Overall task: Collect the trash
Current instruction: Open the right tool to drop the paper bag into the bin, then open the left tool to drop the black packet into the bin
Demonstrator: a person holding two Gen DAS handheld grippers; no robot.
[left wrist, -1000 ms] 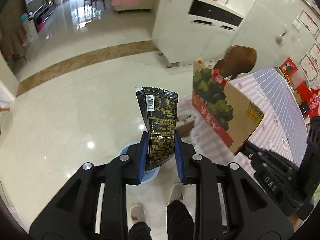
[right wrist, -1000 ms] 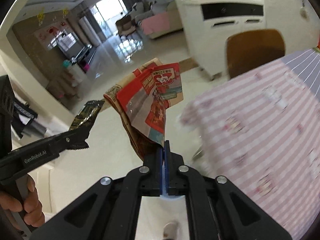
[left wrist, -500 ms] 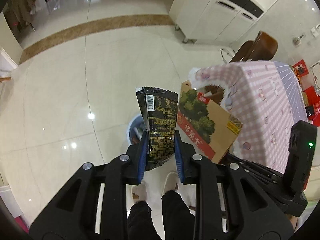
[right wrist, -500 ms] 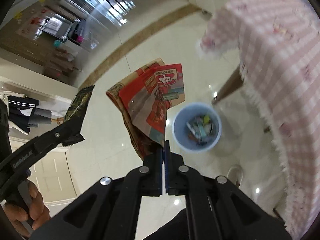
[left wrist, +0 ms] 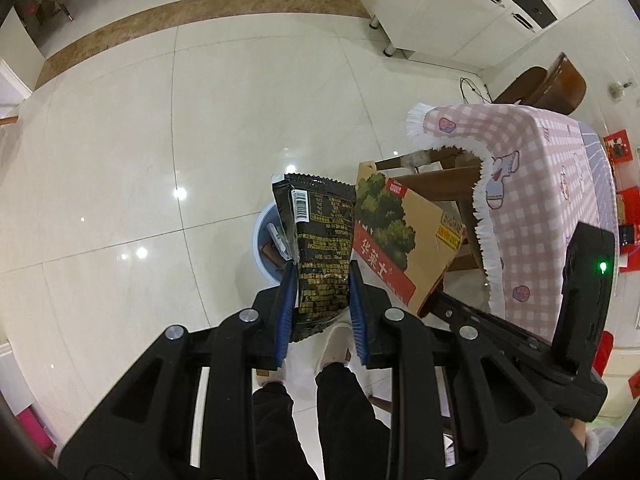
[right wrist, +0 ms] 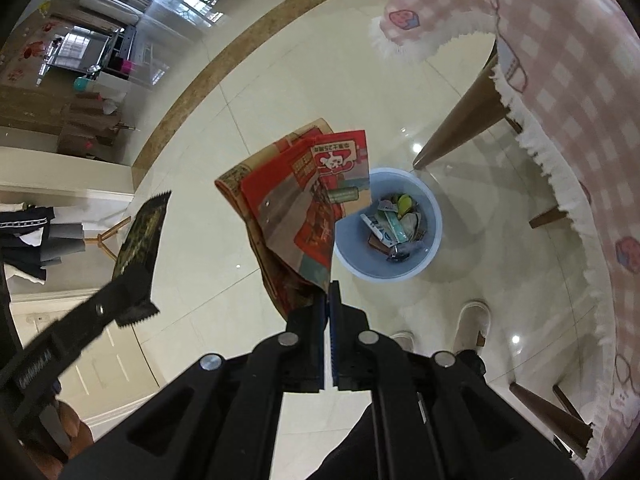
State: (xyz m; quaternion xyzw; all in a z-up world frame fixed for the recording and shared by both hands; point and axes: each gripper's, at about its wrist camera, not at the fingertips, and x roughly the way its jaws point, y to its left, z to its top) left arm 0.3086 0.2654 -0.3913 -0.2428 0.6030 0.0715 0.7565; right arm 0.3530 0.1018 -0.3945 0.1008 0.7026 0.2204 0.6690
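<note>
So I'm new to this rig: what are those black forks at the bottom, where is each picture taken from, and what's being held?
The forks are hand-held grippers, one in each of a person's hands, each with a camera looking along its fingers. In the left view, the left hand-held gripper is shut on a black snack packet. In the right view, the right hand-held gripper pinches a red and brown paper bag. Both point down at a blue bin of rubbish on the tiled floor, beside a table with a pink checked cloth.
</note>
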